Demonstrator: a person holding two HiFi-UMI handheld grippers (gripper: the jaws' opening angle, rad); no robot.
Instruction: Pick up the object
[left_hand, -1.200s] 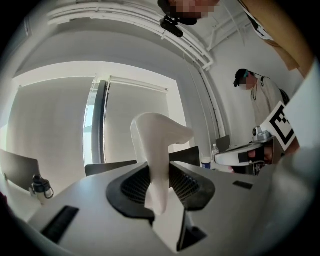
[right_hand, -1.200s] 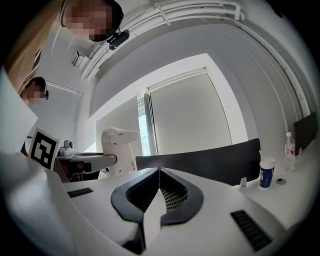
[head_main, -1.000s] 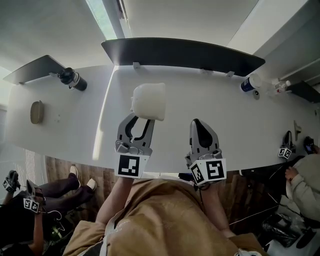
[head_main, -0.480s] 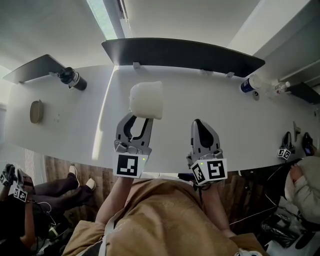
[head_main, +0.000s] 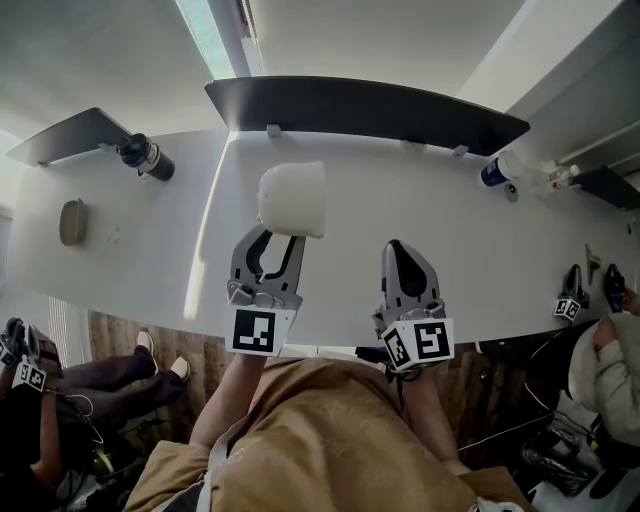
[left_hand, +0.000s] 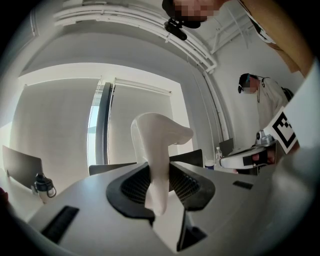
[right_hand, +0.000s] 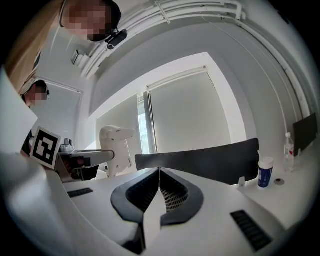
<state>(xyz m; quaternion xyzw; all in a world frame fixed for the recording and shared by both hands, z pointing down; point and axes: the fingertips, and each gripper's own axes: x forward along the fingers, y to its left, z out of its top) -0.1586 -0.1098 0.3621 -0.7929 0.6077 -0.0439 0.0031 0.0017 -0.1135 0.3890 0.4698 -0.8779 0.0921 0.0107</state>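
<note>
Left claw (head_main: 280, 240) clamps the white object (head_main: 292, 200) aloft, clear of the tabletop (head_main: 470, 240) (the pick-up looks done); right claw (head_main: 400, 250) rests alongside, closed and empty; little seems left to do.

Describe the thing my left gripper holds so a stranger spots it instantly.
Start at the long white table. Above its near edge, the left gripper pinches a white cup by its wall. Unlike the dark bottle far left, it is plain white and held.

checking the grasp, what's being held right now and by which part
Left gripper holds the white cup by its thin wall; right gripper is shut, empty.
</note>
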